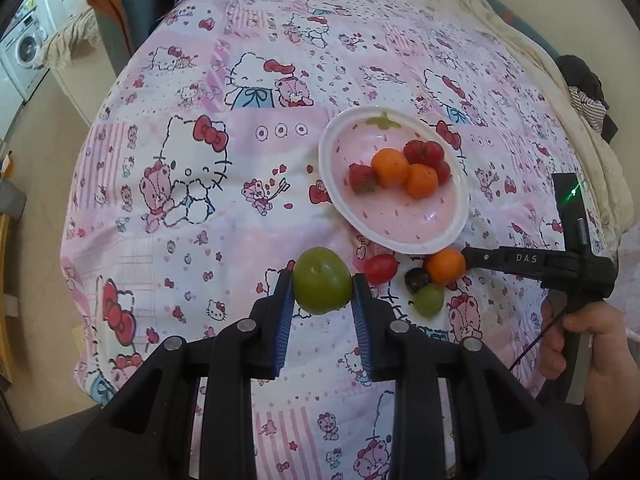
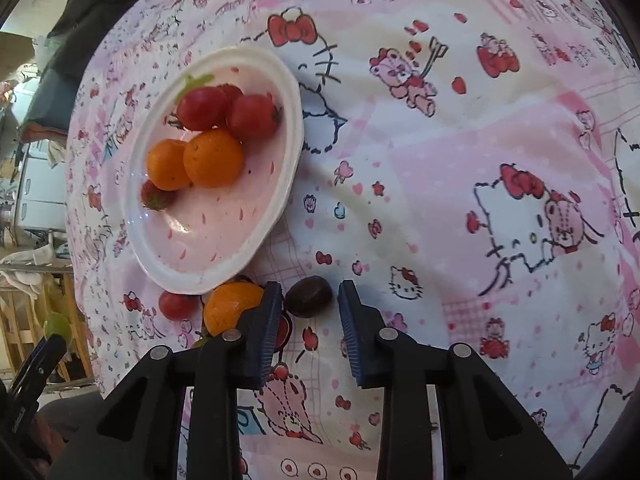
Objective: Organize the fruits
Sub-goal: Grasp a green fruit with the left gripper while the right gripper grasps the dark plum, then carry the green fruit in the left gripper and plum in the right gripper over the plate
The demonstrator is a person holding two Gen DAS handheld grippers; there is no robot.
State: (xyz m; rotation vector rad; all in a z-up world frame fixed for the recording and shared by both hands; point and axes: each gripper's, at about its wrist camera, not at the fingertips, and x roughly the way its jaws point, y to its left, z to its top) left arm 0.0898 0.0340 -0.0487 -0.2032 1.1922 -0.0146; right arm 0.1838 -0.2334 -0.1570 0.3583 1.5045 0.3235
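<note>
Overhead, left gripper (image 1: 322,284) clenched on green fruit (image 1: 322,280); right gripper (image 2: 310,300) jaws straddle dark plum (image 2: 309,296) beside plate (image 2: 256,240), not pressing it.

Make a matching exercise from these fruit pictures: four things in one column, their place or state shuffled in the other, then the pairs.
Things:
1. large green fruit
2. dark plum
3. strawberry
4. loose red tomato

Places:
A. in the pink bowl
B. clamped in the left gripper
C. on the cloth just outside the bowl's rim
D. on the cloth between the right gripper's fingers, with a gap on one side

Pairs: 1-B, 2-D, 3-A, 4-C
</note>
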